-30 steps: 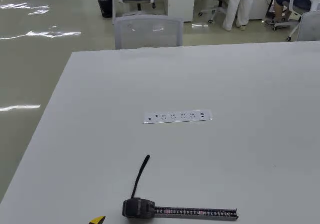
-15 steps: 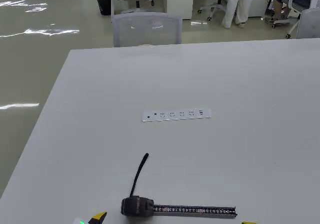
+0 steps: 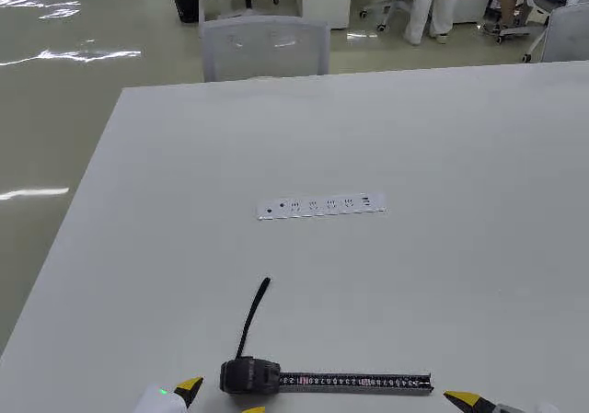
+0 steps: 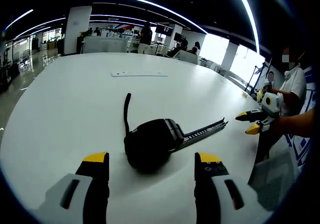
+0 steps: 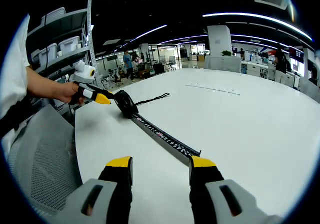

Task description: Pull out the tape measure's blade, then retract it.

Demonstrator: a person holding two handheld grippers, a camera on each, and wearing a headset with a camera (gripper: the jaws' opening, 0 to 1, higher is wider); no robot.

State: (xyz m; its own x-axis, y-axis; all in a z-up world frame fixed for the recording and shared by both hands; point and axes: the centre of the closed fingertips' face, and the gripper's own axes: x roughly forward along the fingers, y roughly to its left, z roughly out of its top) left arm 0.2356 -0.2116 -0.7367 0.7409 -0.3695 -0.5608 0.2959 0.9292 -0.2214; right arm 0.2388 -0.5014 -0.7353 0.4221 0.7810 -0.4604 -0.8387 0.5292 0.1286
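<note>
A black tape measure (image 3: pixel 249 375) lies near the table's front edge, its blade (image 3: pixel 359 382) drawn out flat to the right and its wrist strap (image 3: pixel 253 316) trailing away. My left gripper (image 3: pixel 221 402) stands open just short of the case (image 4: pixel 150 141), one jaw on either side and not touching it. My right gripper (image 3: pixel 469 402) is open near the blade's hooked end (image 5: pixel 192 154), with the blade (image 5: pixel 162 134) running away from between its jaws toward the case (image 5: pixel 125 104).
A white power strip (image 3: pixel 319 206) is set flat into the white table (image 3: pixel 460 155) further back. A grey mesh chair (image 3: pixel 265 47) stands at the far edge. The table's left edge (image 3: pixel 64 238) drops to a shiny floor. People stand and sit far behind.
The head view has tilted down. Yellow tips of both grippers have risen into the bottom of the picture, the left one nearing the case. The tape measure has not moved.
</note>
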